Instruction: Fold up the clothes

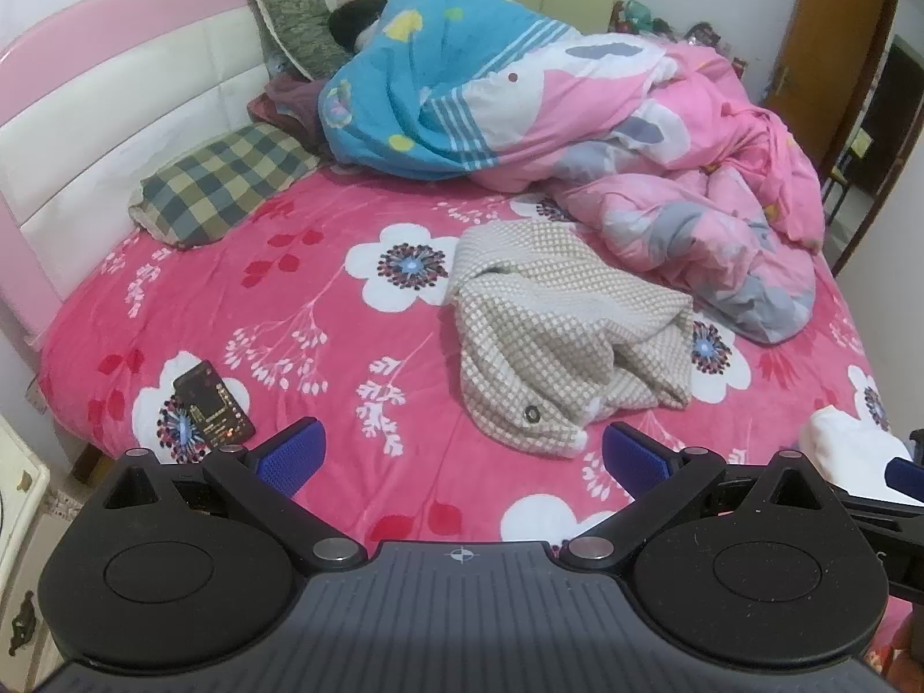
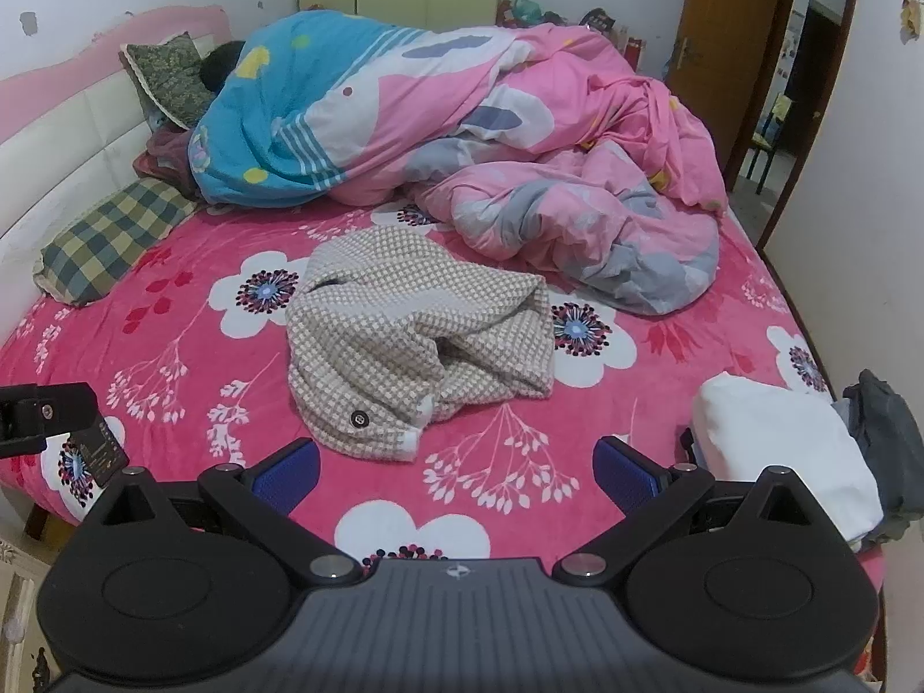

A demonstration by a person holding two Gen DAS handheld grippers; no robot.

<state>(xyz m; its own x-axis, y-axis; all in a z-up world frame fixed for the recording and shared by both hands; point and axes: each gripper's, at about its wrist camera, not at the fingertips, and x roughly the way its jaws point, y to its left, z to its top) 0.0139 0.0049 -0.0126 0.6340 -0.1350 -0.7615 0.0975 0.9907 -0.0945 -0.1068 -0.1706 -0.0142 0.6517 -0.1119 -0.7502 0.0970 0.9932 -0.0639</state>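
Observation:
A beige and white checked jacket [image 1: 554, 329] [image 2: 416, 335] lies crumpled in the middle of the bed, a dark button showing at its near corner. The bed carries a pink flowered sheet [image 1: 323, 300] [image 2: 173, 346]. My left gripper [image 1: 462, 453] hovers over the near edge of the bed, open, its blue pads wide apart and short of the jacket. My right gripper [image 2: 456, 465] is open too, just in front of the jacket's near hem, holding nothing. A part of the left gripper [image 2: 40, 410] shows at the left edge of the right wrist view.
A person lies under a blue and pink quilt [image 1: 520, 104] [image 2: 462, 127] at the back. A checked pillow [image 1: 219, 185] rests by the headboard. A dark phone [image 1: 213, 410] lies near left. Folded white cloth [image 2: 779, 450] and grey cloth [image 2: 883, 439] sit at the near right corner.

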